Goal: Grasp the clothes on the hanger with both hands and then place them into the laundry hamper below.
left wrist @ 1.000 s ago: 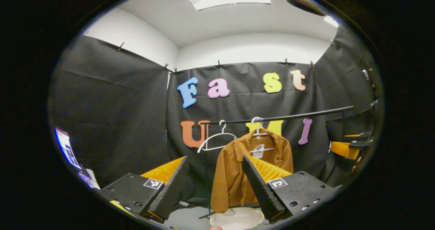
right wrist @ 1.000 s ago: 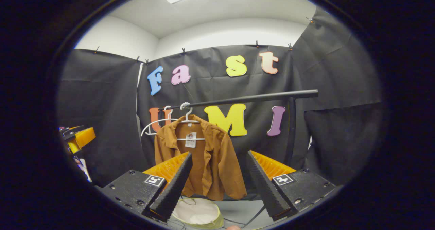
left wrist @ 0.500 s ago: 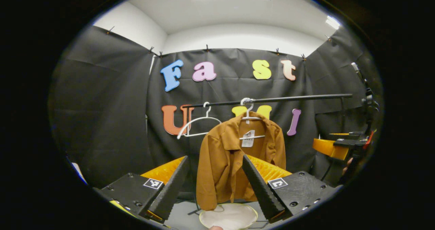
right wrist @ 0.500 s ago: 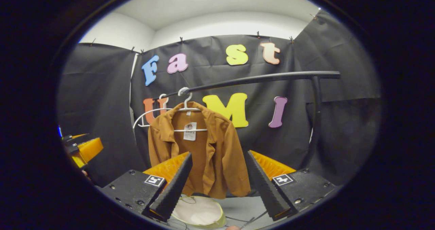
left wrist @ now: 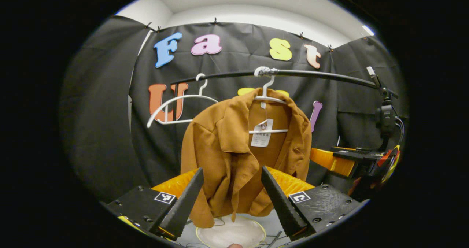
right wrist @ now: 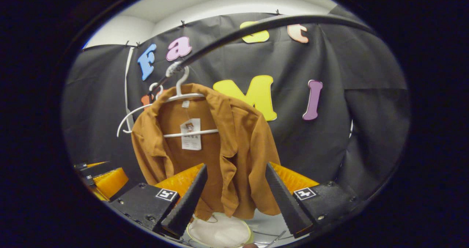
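Observation:
A brown shirt point(left wrist: 234, 145) hangs open-fronted on a white hanger point(left wrist: 266, 97) from a black rail point(left wrist: 311, 74). In the right gripper view the same shirt point(right wrist: 223, 141) hangs on its hanger point(right wrist: 179, 94). My left gripper point(left wrist: 231, 174) is open, its fingers short of the shirt's lower front. My right gripper point(right wrist: 235, 171) is open too, close in front of the shirt's hem. The laundry hamper point(left wrist: 231, 233) sits on the floor below the shirt, a round pale opening with a yellow-green rim, also visible as the hamper point(right wrist: 220, 231) in the right gripper view. The right gripper point(left wrist: 348, 160) appears at the right of the left gripper view.
A bare white hanger point(left wrist: 176, 105) hangs on the rail left of the shirt. A small black device on a stalk point(left wrist: 384, 112) stands at the rail's right end. The left gripper point(right wrist: 104, 176) appears low at the left of the right gripper view.
Both grippers have moved forward toward the shirt, which now looms much larger in both views. The rail now sits higher in each view. Both stay open.

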`<state>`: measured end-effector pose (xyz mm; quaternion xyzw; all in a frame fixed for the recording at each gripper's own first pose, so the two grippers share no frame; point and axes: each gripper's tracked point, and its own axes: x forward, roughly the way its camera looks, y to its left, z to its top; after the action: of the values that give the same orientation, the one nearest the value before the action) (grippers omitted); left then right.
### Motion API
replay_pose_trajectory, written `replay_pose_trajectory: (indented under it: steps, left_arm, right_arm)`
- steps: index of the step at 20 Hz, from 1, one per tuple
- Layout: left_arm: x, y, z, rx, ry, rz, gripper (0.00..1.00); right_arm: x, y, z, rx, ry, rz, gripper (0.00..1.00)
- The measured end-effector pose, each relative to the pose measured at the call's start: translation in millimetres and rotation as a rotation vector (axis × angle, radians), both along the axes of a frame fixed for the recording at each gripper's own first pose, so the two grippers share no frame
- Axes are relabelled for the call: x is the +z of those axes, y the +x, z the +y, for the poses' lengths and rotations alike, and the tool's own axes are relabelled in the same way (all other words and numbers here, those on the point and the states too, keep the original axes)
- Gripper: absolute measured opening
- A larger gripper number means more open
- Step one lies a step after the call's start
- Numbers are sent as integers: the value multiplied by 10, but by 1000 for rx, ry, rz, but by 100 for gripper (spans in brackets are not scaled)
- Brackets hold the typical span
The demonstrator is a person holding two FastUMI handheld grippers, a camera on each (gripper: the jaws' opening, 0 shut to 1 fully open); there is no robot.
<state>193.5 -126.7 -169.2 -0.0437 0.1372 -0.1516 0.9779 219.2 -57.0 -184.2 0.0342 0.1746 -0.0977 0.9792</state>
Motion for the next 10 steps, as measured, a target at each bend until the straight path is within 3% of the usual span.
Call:
replay_pose_trajectory:
  steps: [1, 5, 6, 8, 10]
  left_arm:
    - [-45, 113, -64, -1, -10, 17, 92]
    - [-149, 494, -292, 7, -40, 53, 100]
    - [-197, 568, -336, 11, -42, 70, 91]
    - [-284, 722, -383, 29, -45, 96, 100]
    - [-385, 849, -374, 65, -38, 121, 100]
  right_arm:
    - [-75, 123, -19, -2, 21, 15, 100]
    - [-308, 525, -43, 16, 91, 52, 98]
    - [-350, 604, -59, 13, 103, 62, 100]
    - [-460, 736, -101, 7, 131, 88, 97]
    - [-539, 797, -124, 3, 166, 110, 96]
